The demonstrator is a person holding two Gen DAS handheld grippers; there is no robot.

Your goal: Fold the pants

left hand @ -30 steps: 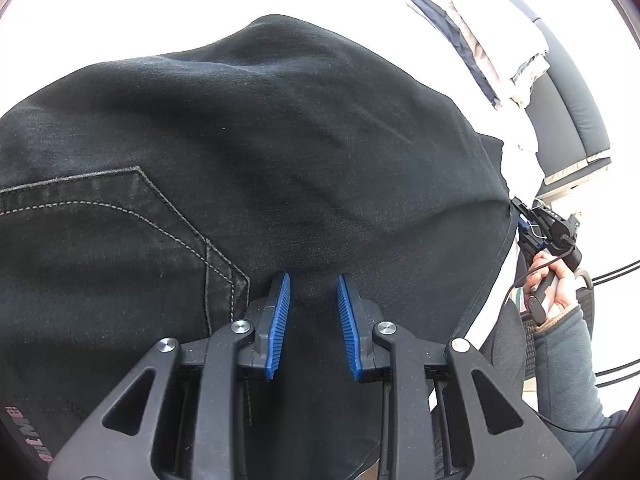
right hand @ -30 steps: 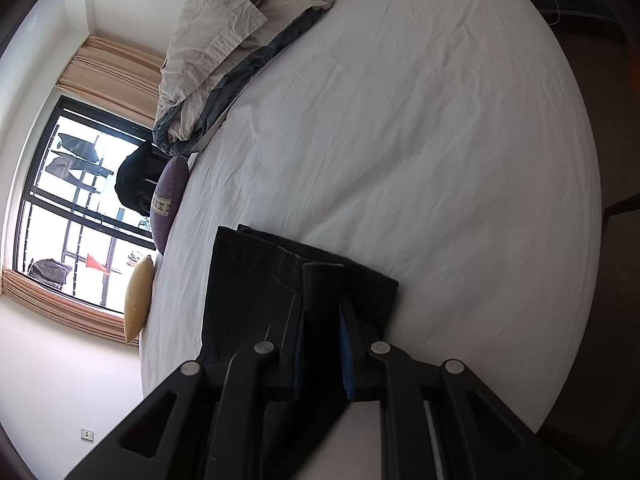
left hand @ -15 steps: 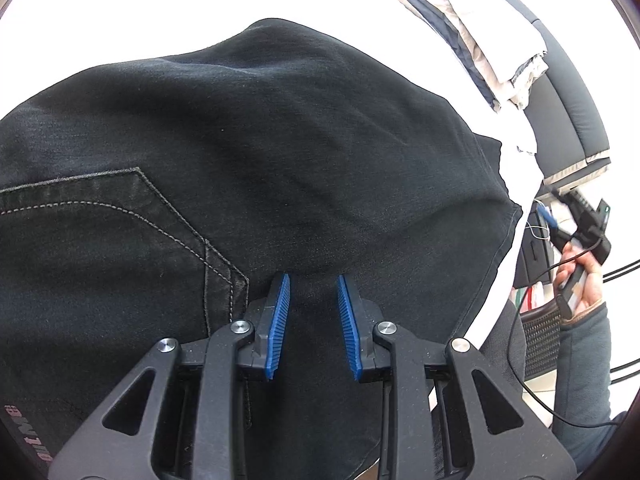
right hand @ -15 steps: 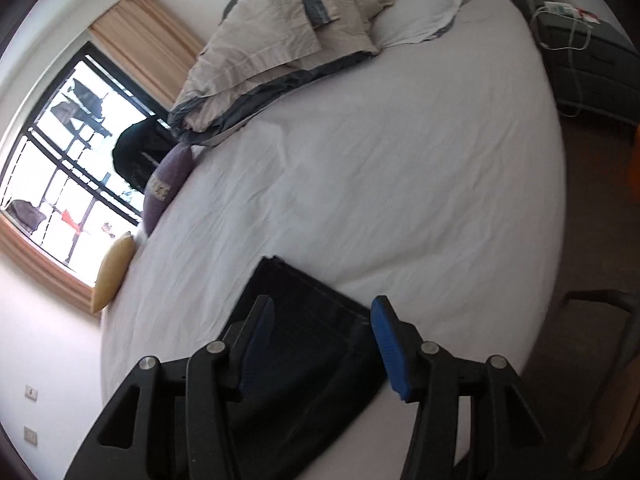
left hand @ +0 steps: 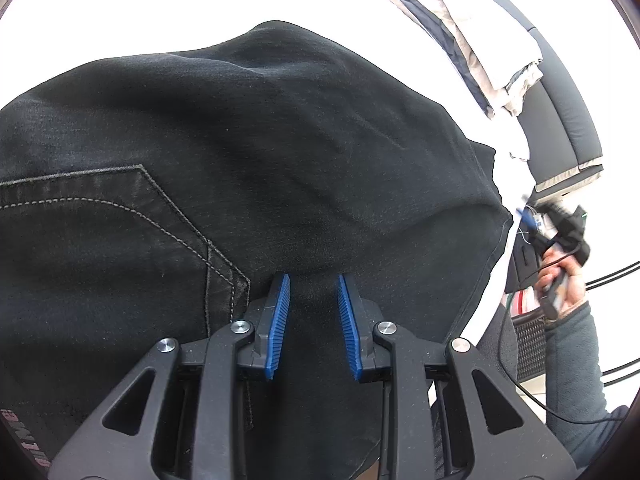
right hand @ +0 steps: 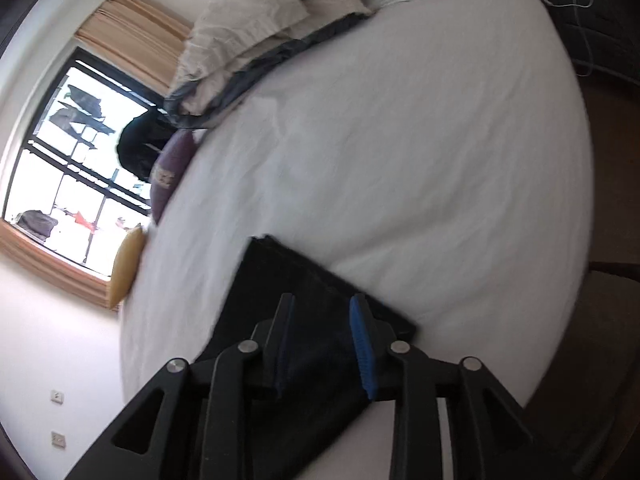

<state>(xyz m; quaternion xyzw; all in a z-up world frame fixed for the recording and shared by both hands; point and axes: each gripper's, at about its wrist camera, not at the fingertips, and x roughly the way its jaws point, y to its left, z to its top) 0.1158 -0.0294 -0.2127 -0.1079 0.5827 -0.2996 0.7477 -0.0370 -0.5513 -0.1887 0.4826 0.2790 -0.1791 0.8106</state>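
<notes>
L gripper (left hand: 311,286) low over the black pants (left hand: 248,168), blue pads (left hand: 279,320) parted w/ a moderate gap, dark denim visible between them; can't tell if tips touch the cloth or pinch a ridge, looks like nothing clamped. Pants fill most of L view: back pocket w/ light stitching (left hand: 120,216) at left, fabric humped up toward the top, bottom edge cut off by gripper frame. White bed sheet (left hand: 160,8) blown out, no detail. Far right: person's hand (left hand: 560,280) on the other tool, blurred, partly cut by frame edge.

R view is motion-blurred. R gripper (right hand: 322,306) pads apart, gap similar to L, holding nothing; pants (right hand: 280,280) lie as a folded dark rectangle on the sheet (right hand: 400,160) near the bed's lower edge, near part hidden behind the fingers. Rumpled duvet (right hand: 260,20) at the head, purple pillow (right hand: 168,176) and yellow pillow (right hand: 126,268) by the window (right hand: 68,160), outside overexposed
</notes>
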